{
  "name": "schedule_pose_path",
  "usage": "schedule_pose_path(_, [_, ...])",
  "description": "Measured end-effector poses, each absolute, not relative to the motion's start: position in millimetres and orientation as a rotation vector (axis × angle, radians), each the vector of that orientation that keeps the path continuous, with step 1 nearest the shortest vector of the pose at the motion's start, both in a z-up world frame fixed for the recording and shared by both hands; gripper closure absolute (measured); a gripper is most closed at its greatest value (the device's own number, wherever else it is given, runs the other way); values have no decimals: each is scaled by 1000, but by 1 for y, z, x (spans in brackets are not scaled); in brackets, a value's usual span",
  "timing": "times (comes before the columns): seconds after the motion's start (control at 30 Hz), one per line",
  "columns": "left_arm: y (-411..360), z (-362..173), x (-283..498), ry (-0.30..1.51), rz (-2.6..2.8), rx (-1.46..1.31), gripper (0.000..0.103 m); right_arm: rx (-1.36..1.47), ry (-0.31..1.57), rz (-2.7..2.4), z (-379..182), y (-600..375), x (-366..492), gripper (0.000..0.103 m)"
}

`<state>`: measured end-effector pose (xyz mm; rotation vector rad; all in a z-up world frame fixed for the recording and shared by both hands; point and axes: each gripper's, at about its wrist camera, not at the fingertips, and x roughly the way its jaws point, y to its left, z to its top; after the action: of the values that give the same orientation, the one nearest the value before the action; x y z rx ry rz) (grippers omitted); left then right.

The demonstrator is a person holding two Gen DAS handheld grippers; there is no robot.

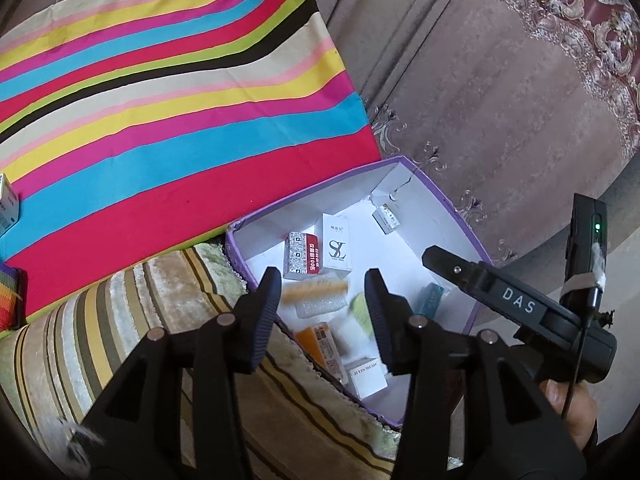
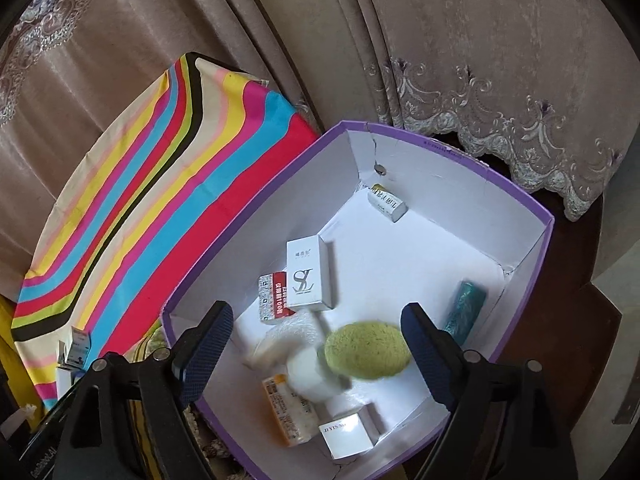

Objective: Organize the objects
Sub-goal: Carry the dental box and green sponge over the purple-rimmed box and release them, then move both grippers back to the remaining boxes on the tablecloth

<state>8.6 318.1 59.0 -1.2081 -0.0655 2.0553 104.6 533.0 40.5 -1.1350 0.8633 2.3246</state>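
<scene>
Both grippers, left [image 1: 320,312] and right [image 2: 316,344], are held with ribbed jaws spread, nothing pinched. A blurred round green sponge [image 2: 366,350] is seen inside the purple-rimmed white cardboard box [image 2: 452,148], among small cartons.

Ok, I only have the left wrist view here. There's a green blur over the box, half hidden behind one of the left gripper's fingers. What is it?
Observer: A round green sponge, motion-blurred. The right wrist view shows it whole, inside the purple box.
Operator: Is the right gripper clamped on it?
Observer: No. The right gripper is open, with its jaws standing wide and nothing clamped between them.
Operator: And the teal thing near the box wall, which a finger also partly hides?
Observer: It is a teal roll lying on its side on the box floor, close along the wall.
</scene>
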Motion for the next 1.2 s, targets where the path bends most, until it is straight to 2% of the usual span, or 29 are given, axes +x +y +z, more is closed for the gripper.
schedule_pose_path(0.47, [287,64,4,-150,2142,-1215,55,-1207,855,2452,46,497,90,16])
schedule_pose_path(0.67, [251,67,-2,-225,2214,-1227,55,-1270,739,2562,54,466,77,16])
schedule_pose_path(1.2, [102,72,4,-567,2478,-1217,55,-1446,444,2761,63,382,49,16])
